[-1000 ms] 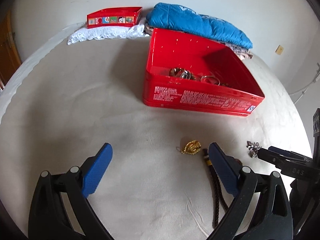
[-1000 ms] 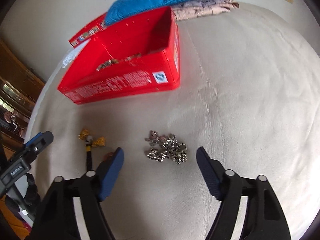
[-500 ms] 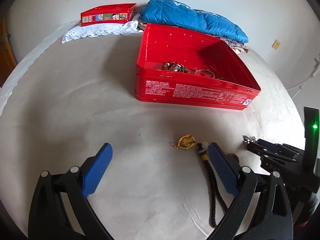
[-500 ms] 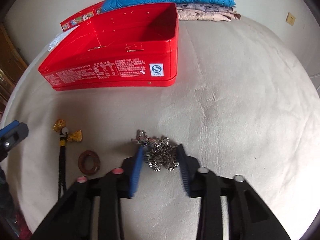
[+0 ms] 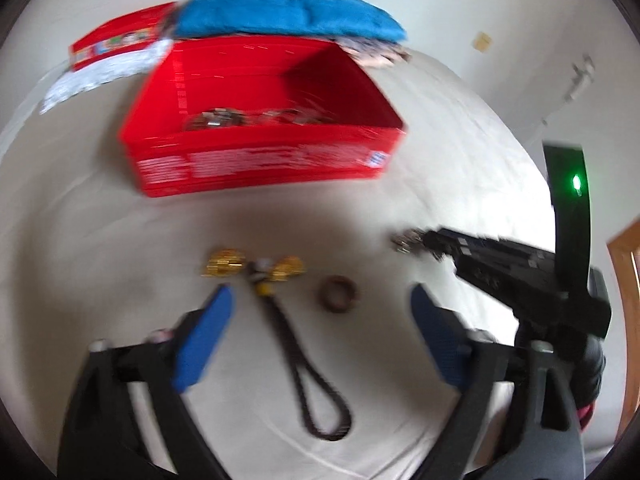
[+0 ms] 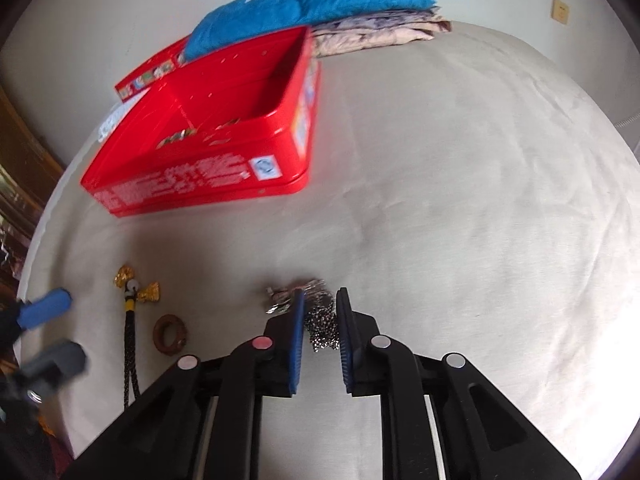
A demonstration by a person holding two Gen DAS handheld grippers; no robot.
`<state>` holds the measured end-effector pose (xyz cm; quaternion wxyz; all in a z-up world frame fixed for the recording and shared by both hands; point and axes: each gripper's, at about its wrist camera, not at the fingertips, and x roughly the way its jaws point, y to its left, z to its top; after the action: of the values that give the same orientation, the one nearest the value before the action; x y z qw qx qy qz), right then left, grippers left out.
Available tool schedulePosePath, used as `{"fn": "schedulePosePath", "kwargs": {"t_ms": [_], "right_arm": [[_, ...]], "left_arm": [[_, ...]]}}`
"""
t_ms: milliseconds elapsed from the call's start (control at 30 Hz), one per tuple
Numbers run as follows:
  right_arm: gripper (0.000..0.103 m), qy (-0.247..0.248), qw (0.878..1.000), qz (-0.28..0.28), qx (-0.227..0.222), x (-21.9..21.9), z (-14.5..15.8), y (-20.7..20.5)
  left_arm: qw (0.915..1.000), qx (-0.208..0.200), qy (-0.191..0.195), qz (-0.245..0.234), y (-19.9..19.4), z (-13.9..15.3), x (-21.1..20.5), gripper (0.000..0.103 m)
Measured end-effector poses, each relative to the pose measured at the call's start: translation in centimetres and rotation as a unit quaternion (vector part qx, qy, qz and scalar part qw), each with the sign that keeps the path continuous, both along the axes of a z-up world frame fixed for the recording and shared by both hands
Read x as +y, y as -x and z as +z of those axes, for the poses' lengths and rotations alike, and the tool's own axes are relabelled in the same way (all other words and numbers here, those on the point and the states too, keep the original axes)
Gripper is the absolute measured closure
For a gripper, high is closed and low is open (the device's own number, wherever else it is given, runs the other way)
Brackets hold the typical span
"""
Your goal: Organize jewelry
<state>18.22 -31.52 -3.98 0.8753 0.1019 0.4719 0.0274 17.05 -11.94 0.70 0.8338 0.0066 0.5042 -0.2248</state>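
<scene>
Right gripper (image 6: 320, 320): fingers were wide a second ago, astride the silver chain pile (image 6: 322, 326); now narrow and closing, blue pads on both sides of the pile and apparently touching it. Pile sits on the beige bed cover (image 6: 460, 220), part of it spilling out left of the left finger. Not lifted.

Left gripper (image 5: 320, 320): has swung across. Earlier only the gold charm and cord end showed near its right finger; now the gold-charm tassel with dark braided cord (image 5: 280, 320) lies between the fingers, and the brown ring (image 5: 338, 299) is also inside the gap. Fingers narrower than before and closing, but wide of both items, nothing touched. View is motion-blurred.

Red tin (image 6: 208, 148): same place on the bed, open, a few jewelry pieces on its floor. It has shifted left in the left view, from the camera move only. Blue padded bundle (image 6: 312, 8) and red lid (image 5: 116, 42) behind it, unchanged.
</scene>
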Motion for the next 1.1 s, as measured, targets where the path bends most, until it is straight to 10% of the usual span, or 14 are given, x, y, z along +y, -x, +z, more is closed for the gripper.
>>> {"fn": "schedulePosePath", "kwargs": {"t_ms": [233,700,833,1100], "right_arm": [[0.092,-0.014,1.0,-0.003,-0.01,-2.0,0.2,0.1],[0.092,-0.037,0.999,0.017,-0.009,-2.4,-0.4,-0.4],[0.092,-0.04,0.999,0.018,-0.007,-2.4,-0.5,-0.6],[0.092,-0.048,0.999,0.015,-0.004,-2.8,-0.9,-0.9]], "left_arm": [[0.9992,0.027,-0.025,-0.014,-0.6,-2.0,-2.4,0.052],[0.9969,0.06,-0.051,-0.009,-1.7,-4.5,-3.9,0.052],[0.9969,0.051,-0.06,-0.004,-2.0,-4.6,-3.9,0.074],[0.9976,0.052,-0.046,-0.01,-2.1,-4.4,-3.4,0.073]]}}
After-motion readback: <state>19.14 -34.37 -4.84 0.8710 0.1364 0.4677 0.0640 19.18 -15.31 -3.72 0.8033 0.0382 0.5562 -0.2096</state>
